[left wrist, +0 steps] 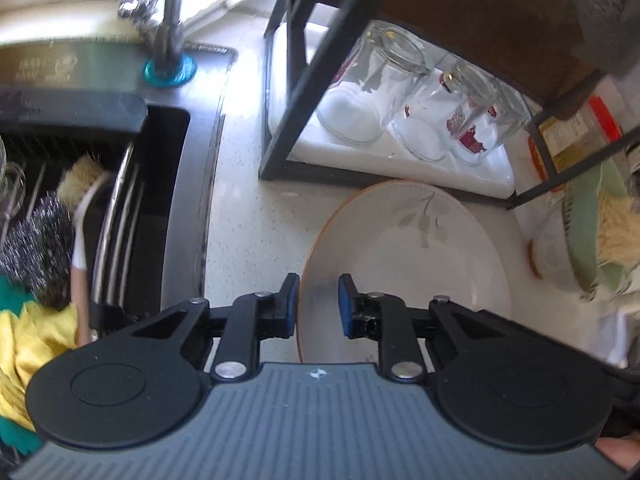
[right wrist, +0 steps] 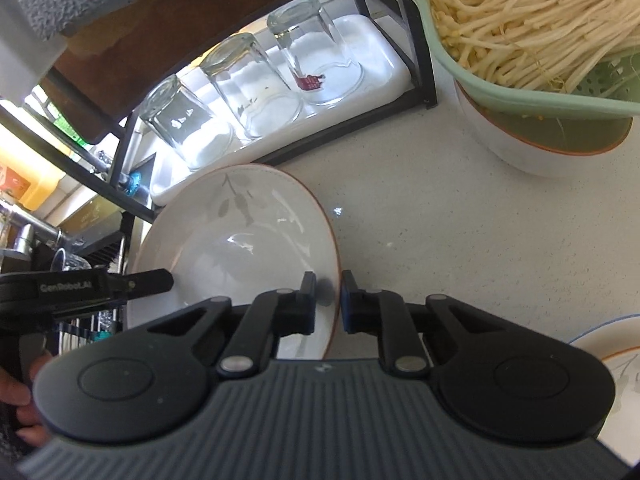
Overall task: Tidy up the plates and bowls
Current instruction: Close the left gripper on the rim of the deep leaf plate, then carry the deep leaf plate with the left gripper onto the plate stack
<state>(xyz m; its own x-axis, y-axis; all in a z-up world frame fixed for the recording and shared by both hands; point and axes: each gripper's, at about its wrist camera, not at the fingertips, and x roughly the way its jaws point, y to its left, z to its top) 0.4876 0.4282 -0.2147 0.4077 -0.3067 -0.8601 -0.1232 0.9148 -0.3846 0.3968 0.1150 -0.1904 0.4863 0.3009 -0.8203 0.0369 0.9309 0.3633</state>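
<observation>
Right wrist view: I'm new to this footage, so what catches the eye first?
A white plate with an orange rim lies on the counter, pinched at opposite edges by the right gripper and left gripper. Behind it stand three upturned glasses; upper right, a green colander of bean sprouts.

**Gripper hardware, appearance**

Left gripper: matte black linkage arms, blue pads on the inner finger faces, silver rivets at each pivot. Two round black discs flanking a grey ribbed base plate; small white mark at the top centre of that plate.

Right gripper: same build, black arms, blue pads, silver rivets, grey ribbed plate. Seen side-on, left of the right gripper: black body lettered "GenRobot.AI". No sleeves visible.
</observation>
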